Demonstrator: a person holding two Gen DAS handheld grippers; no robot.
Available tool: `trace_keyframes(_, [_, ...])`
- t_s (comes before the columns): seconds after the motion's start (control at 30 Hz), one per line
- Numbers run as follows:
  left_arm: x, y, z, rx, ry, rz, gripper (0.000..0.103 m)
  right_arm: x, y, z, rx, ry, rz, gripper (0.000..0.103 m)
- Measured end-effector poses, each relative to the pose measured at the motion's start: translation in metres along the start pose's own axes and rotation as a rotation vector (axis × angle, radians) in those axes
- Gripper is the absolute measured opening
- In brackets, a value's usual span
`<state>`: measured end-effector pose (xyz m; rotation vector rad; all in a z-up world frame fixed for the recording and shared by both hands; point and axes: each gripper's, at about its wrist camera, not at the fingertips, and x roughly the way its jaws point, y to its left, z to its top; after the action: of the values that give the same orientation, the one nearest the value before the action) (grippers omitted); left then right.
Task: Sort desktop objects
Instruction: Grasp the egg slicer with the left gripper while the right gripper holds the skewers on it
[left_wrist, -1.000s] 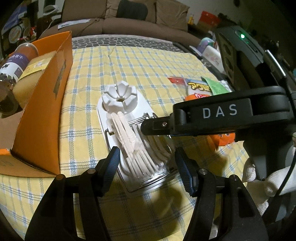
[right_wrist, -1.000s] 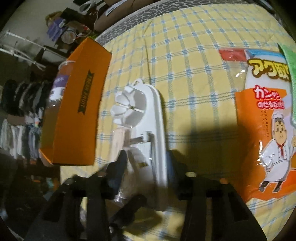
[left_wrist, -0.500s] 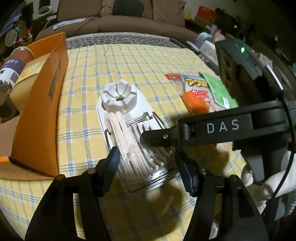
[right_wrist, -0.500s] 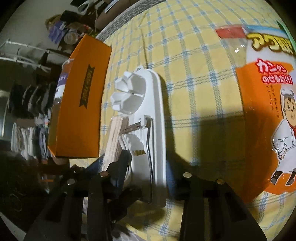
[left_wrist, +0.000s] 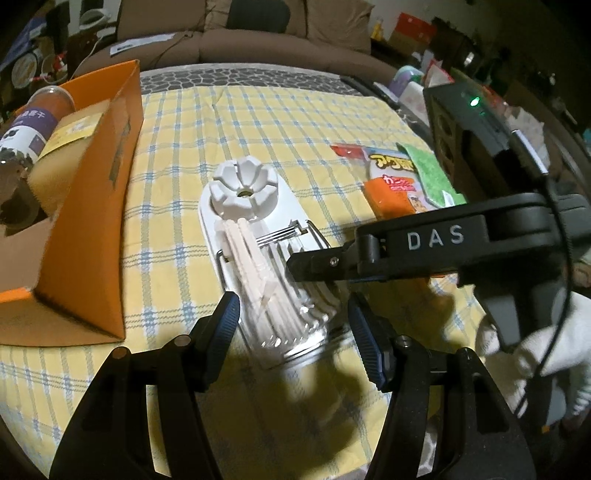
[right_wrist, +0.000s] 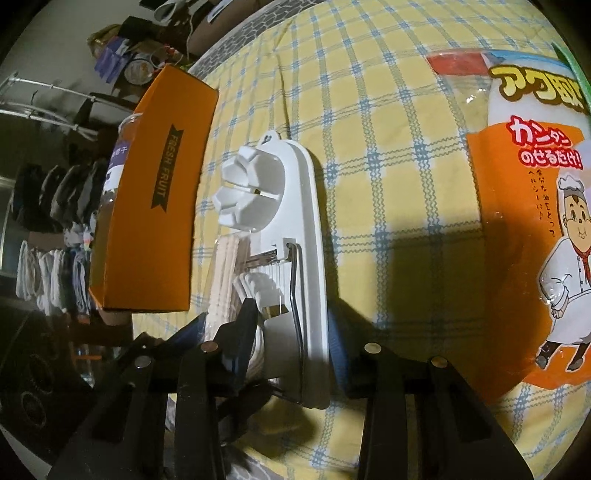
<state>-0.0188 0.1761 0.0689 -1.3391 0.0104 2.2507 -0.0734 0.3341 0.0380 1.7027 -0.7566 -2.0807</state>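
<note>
A white egg slicer (left_wrist: 255, 236) in clear packaging is held a little above the yellow checked tablecloth (left_wrist: 258, 125). My right gripper (right_wrist: 291, 332) is shut on the near end of the slicer (right_wrist: 295, 236); its black finger (left_wrist: 332, 262) crosses over the slicer from the right in the left wrist view. My left gripper (left_wrist: 293, 325) is open, its blue pads on either side of the slicer's near end without touching it. An orange cardboard box (left_wrist: 92, 210) stands at the left and shows in the right wrist view (right_wrist: 155, 199).
The orange box holds a bottle (left_wrist: 26, 129) with a purple label and a yellow sponge (left_wrist: 62, 147). An orange snack packet (right_wrist: 535, 221) and a green packet (left_wrist: 432, 173) lie to the right. A sofa (left_wrist: 258, 37) stands behind the table.
The slicer has risen off the cloth in my right gripper, its shadow now beneath it. My left gripper stays open around its near end.
</note>
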Motion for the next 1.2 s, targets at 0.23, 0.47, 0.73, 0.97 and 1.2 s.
trace_keyframes(0.23, [-0.013, 0.033, -0.019, -0.076, 0.053, -0.031, 0.061, -0.003, -0.001, -0.001, 0.001, -0.004, -0.020, 0.038])
trace_keyframes(0.47, [-0.006, 0.036, -0.025, -0.109, 0.078, -0.069, 0.061, -0.006, 0.004, -0.002, -0.034, -0.011, -0.103, 0.038])
trace_keyframes(0.73, [0.004, 0.022, -0.015, -0.081, 0.068, -0.080, 0.061, -0.015, -0.001, -0.003, -0.036, -0.038, -0.135, 0.049])
trace_keyframes(0.97, [0.024, 0.018, -0.009, -0.112, 0.110, -0.123, 0.062, -0.004, 0.013, -0.003, -0.076, -0.003, -0.104, 0.041])
trace_keyframes(1.2, [0.026, 0.016, -0.008, -0.110, 0.100, -0.093, 0.064, -0.004, 0.014, -0.004, -0.086, -0.009, -0.150, 0.042])
